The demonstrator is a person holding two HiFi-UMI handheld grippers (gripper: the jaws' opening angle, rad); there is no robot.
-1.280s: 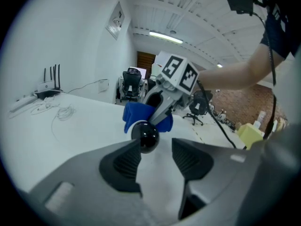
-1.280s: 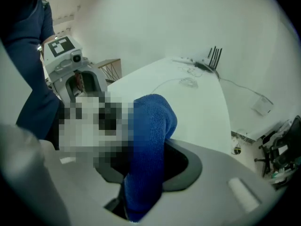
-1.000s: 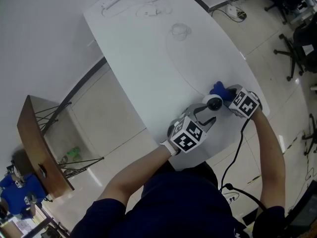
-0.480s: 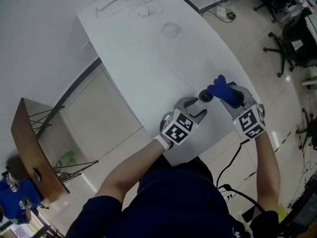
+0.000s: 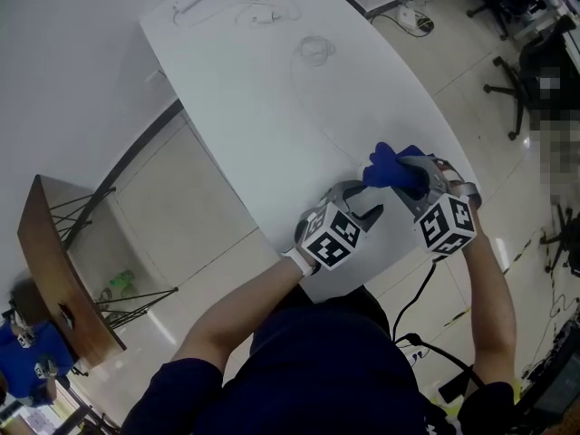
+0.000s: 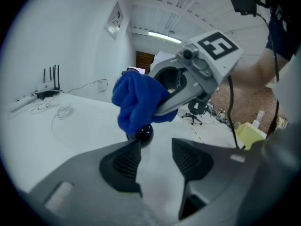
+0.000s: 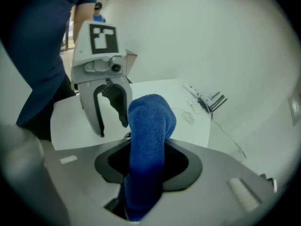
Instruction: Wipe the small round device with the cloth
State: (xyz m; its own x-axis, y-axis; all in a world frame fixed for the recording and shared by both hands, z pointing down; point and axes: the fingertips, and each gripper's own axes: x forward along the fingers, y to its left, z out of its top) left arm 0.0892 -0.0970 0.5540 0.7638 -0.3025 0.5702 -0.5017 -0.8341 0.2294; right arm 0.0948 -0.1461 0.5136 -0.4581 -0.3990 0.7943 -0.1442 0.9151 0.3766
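Right gripper [image 7: 148, 152]: jaws clamped on blue cloth [image 7: 149, 119], a bunch sticking out past the tips. Cloth rests on top of device [image 6: 144, 134], a black ball. Left gripper [image 6: 155, 144]: jaws half apart, gripping nothing; device just at one tip. All near the white table's [image 5: 272, 107] near edge.

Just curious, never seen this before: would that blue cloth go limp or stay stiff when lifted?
Probably floppy: the blue cloth crumples into a bunch where the right gripper pinches it. Likely light, as one pinch carries it; its fuzzy weave should resist slipping.
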